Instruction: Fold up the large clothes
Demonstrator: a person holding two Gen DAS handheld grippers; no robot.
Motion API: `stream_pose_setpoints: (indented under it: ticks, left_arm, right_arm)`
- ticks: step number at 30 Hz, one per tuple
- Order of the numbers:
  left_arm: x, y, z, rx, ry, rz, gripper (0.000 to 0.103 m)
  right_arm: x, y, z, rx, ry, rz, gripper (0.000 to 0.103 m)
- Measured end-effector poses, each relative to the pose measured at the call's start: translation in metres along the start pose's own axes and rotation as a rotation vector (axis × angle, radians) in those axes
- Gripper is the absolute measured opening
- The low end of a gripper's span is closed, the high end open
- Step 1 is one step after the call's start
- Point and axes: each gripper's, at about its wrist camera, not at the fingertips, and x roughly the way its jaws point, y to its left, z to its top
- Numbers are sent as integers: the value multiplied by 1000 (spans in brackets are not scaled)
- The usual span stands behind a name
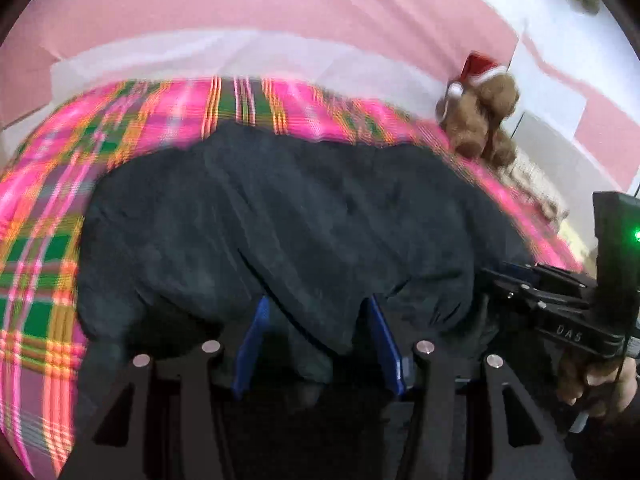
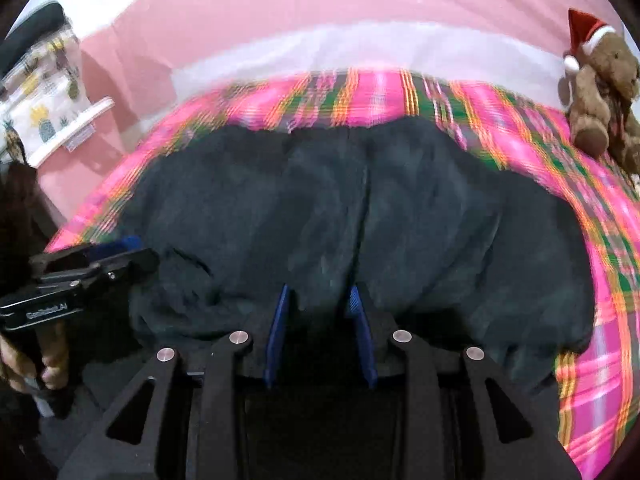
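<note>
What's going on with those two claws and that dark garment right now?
Left claw and right claw each gripping the dark garment's near edge. Garment spread on plaid bedcover. Teddy bear off in the corner, clear.

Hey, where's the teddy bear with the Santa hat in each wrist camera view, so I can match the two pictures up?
Left wrist view: the teddy bear sits upper right, at the far right edge of the plaid blanket.
Right wrist view: the teddy bear sits at the far right edge, upper part, again on the blanket's rim.
Shared landmark: the dark garment spread on the blanket, left of the bear in both.
</note>
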Motion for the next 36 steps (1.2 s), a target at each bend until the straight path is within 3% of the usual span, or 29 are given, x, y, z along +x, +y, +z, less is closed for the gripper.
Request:
stream_pose_setpoints:
  ticks: [5,17,20,25,31,36]
  left_arm:
    - [17,-4,-7,16,28,31,54]
    - [20,-8,-12,39,8,64,54]
    - [7,-14,-11,40,-4,92,54]
    - [-32,-27,-19,36,-46,125,54]
    - [-92,-42,-44,25,-111,114,55]
    - [-131,-52,-74,13,-146,118,58]
  right_arm:
    - [23,-6,-10,4,21,-11,33]
    - [27,-4,-17,-17,12,-53,33]
    - [7,-4,-15,14,10,-52,33]
    - [-48,5,-25,18,-65,-65,33]
    - [-111,19,-60,27,-143,-50,40]
    - [-139,24,-90,67,-153,-34,42]
